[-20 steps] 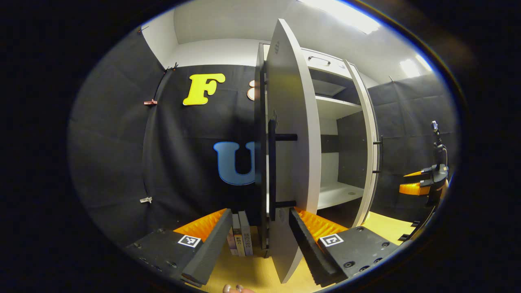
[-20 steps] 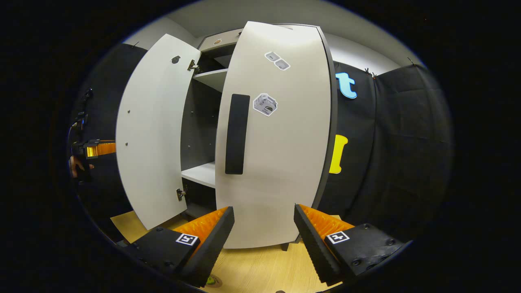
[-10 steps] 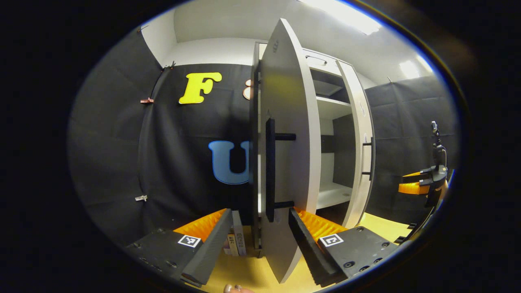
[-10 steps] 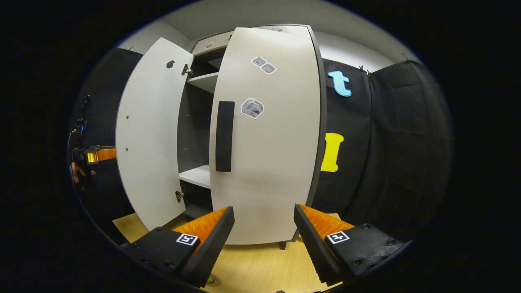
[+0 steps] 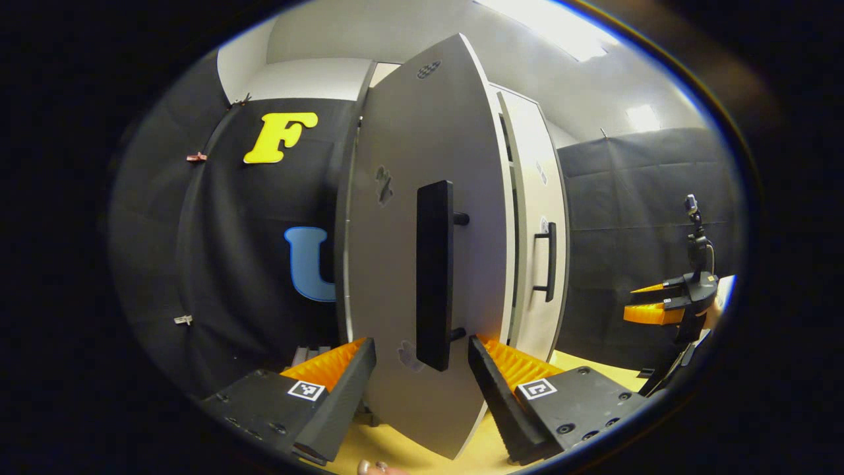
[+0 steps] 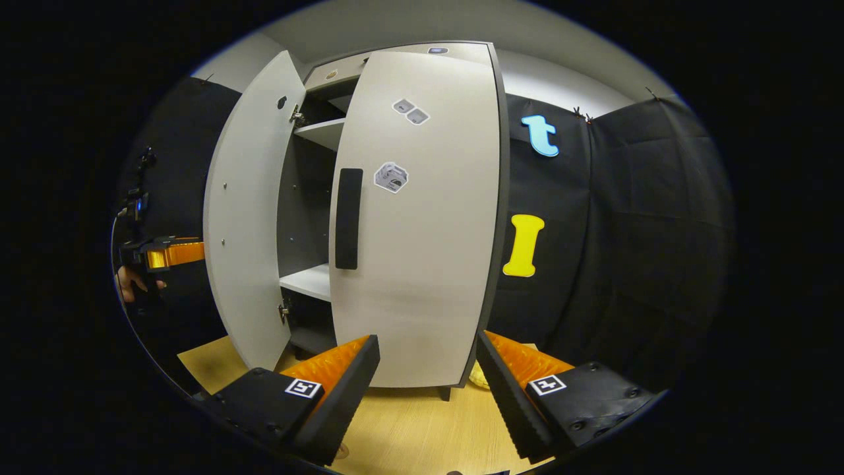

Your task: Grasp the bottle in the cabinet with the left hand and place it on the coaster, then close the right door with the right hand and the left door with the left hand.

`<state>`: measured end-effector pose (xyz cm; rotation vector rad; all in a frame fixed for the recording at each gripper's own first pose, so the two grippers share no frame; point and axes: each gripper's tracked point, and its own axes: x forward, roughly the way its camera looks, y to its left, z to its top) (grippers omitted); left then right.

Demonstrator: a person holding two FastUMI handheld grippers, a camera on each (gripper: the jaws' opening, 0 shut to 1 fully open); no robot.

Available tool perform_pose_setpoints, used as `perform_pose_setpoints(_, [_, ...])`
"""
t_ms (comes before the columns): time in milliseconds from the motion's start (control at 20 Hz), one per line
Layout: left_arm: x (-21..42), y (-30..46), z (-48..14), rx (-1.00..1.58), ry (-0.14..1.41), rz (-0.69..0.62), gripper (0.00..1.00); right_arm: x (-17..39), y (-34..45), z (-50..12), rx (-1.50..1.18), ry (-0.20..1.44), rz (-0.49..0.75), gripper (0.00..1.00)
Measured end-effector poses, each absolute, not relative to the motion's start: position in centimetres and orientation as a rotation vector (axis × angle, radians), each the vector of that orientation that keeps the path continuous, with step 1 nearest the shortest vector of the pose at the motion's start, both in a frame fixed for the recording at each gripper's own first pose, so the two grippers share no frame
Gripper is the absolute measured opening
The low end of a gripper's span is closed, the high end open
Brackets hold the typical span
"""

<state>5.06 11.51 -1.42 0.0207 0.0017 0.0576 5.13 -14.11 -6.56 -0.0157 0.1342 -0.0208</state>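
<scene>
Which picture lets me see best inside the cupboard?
The right gripper view. Between the left door and right door, the cabinet shelves and dark inside show. In the left gripper view the left door nearly hides that gap.

Bright ceiling glare, fisheye-warped edges

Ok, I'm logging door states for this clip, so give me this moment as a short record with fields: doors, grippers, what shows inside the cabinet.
right door: shut or nearly shut against the cabinet
left door: partly open
left door handle: straight ahead between the left gripper's fingers, not gripped
left gripper: open, close to the left door's face
right gripper: open, back from the right door, touching nothing
cabinet interior: shelf showing through the gap, nothing seen on it
bottle: can't tell where
</scene>
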Motion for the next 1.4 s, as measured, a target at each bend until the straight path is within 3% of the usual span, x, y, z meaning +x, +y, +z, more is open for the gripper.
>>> perform_pose_setpoints(200, [6.8, 7.9, -1.2, 0.021, -0.020, -0.021, 0.92, 4.3, -15.4, -6.4, -0.029, 0.138, -0.049, 0.98])
perform_pose_setpoints(450, [7.2, 6.8, -1.5, 0.013, -0.009, -0.031, 0.91, 3.4, -16.6, -6.4, -0.022, 0.136, -0.065, 0.98])
perform_pose_setpoints(1150, [3.3, 3.4, -1.1, 0.000, 0.006, 0.128, 0.95, 2.9, -13.5, -3.1, 0.056, 0.061, -0.063, 0.98])
perform_pose_setpoints(1400, [1.9, 3.6, -1.3, -0.013, 0.025, 0.128, 0.94, 1.9, -13.1, -2.6, 0.068, 0.062, -0.064, 0.98])
